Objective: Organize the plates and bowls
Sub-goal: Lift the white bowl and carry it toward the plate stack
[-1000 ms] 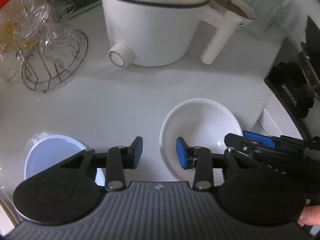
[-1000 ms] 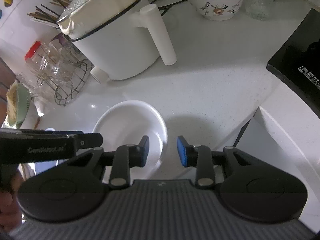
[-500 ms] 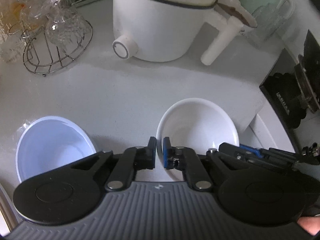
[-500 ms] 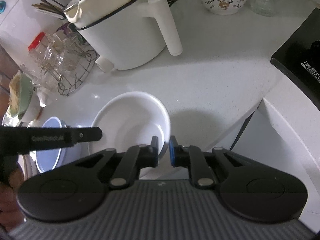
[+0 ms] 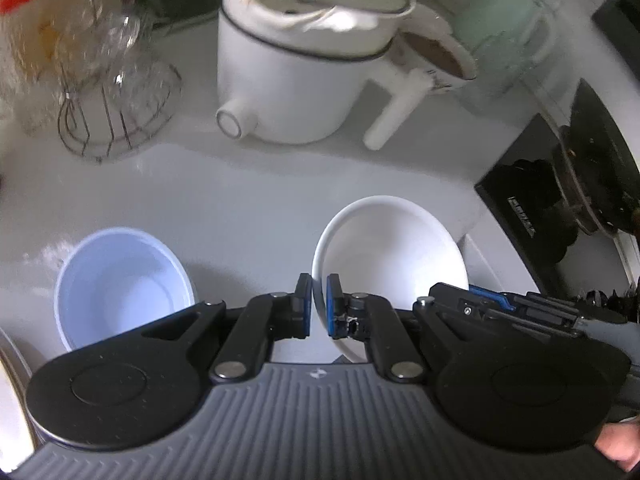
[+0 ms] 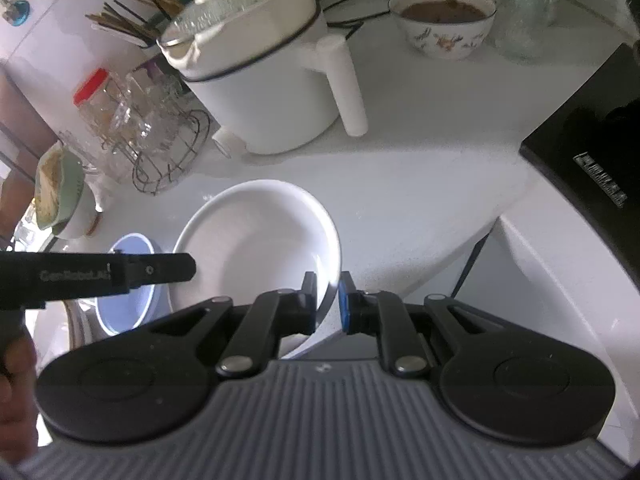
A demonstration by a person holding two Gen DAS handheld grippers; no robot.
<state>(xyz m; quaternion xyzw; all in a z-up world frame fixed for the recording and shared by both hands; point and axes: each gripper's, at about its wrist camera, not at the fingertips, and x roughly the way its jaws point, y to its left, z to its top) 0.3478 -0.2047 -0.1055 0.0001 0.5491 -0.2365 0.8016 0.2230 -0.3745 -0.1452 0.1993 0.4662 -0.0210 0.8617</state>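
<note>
A white bowl (image 5: 390, 248) is held above the white counter, tilted. My left gripper (image 5: 319, 305) is shut on its left rim. My right gripper (image 6: 328, 300) is shut on its right rim; the bowl also shows in the right wrist view (image 6: 256, 240). A pale blue bowl (image 5: 120, 284) sits on the counter to the left of the white bowl, and shows in the right wrist view (image 6: 132, 308) partly behind the left gripper's arm.
A white electric pot (image 5: 304, 76) with a handle stands behind. A wire rack of glasses (image 5: 116, 92) is at back left. A patterned bowl of brown food (image 6: 444, 20) and a glass jug (image 6: 524, 4) stand at back right. A black cooktop (image 6: 592, 152) lies at right.
Both grippers have shut on the white bowl's rim, left and right. The bowl has risen off the counter and tilted; both views have pulled back and up.
</note>
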